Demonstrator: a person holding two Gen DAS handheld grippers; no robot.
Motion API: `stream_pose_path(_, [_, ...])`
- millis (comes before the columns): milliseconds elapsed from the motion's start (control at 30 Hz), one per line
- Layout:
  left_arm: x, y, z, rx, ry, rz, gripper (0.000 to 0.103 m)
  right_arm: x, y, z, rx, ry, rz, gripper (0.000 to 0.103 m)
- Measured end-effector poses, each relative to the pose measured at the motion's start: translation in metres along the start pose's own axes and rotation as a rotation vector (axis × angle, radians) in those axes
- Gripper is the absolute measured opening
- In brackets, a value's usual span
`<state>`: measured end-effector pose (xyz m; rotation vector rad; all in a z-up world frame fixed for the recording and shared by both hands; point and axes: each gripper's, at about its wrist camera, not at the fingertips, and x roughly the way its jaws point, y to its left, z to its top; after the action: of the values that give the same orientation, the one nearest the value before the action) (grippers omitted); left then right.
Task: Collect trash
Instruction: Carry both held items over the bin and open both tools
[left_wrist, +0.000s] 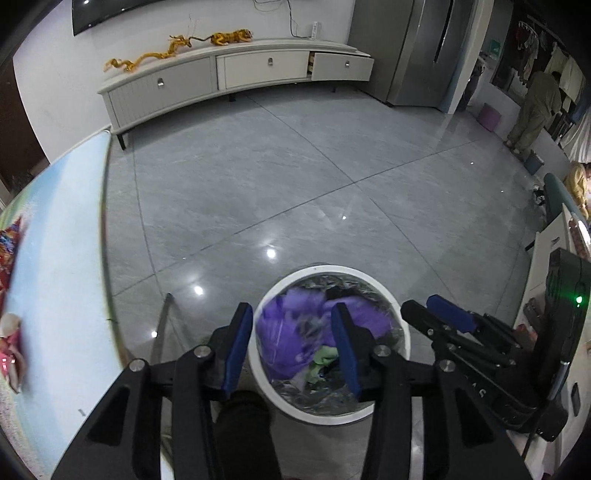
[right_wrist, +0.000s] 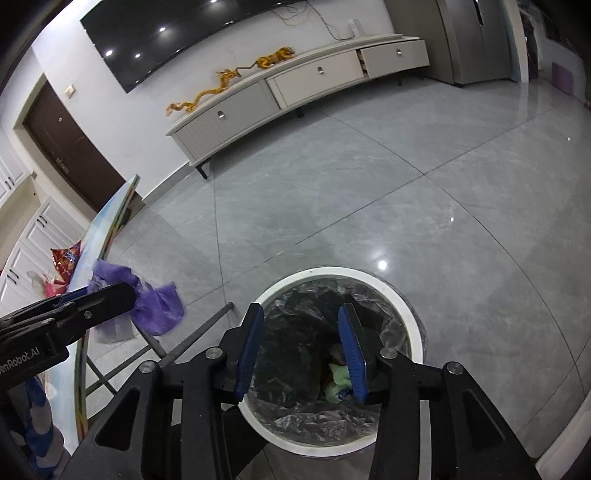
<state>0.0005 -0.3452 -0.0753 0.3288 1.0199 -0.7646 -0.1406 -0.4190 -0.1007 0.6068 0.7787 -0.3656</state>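
A white round trash bin (left_wrist: 402, 354) with a black liner stands on the floor, and also shows in the right wrist view (right_wrist: 413, 325). In the left wrist view a purple plastic bag (left_wrist: 291, 332) shows blurred between my open left gripper's (left_wrist: 291, 347) fingers, over the bin's mouth. In the right wrist view that gripper (right_wrist: 107, 295) appears shut on the purple bag (right_wrist: 155, 306) beside the table edge. My right gripper (right_wrist: 301, 350) is open and empty above the bin, where green scraps (right_wrist: 338, 376) lie. It also shows in the left wrist view (left_wrist: 436, 314).
A glass table (left_wrist: 59, 258) at the left carries a red snack packet (left_wrist: 9, 251) and a pink wrapper (left_wrist: 11, 354). Grey tile floor (left_wrist: 295, 166) stretches to a white TV cabinet (left_wrist: 236, 74). A person (left_wrist: 532, 110) stands at the far right.
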Motion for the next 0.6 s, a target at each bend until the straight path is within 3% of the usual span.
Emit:
stream_pose_path(100, [0.001,0.001,0.001,-0.007,0.003,-0.016,0.053,-0.003,-0.005,0.0,0.019,-0.007,-0.01,0.044])
stream_pose_path(300, [-0.008,0.003,-0.003,-0.023,-0.015,-0.027,0.053,-0.013,-0.006,-0.001,0.032,-0.024,-0.02,0.045])
stream_pose_path(600, [-0.04,0.013,-0.015,-0.048,-0.089,0.026,0.053,-0.038,0.004,0.0,0.002,-0.067,-0.014,0.047])
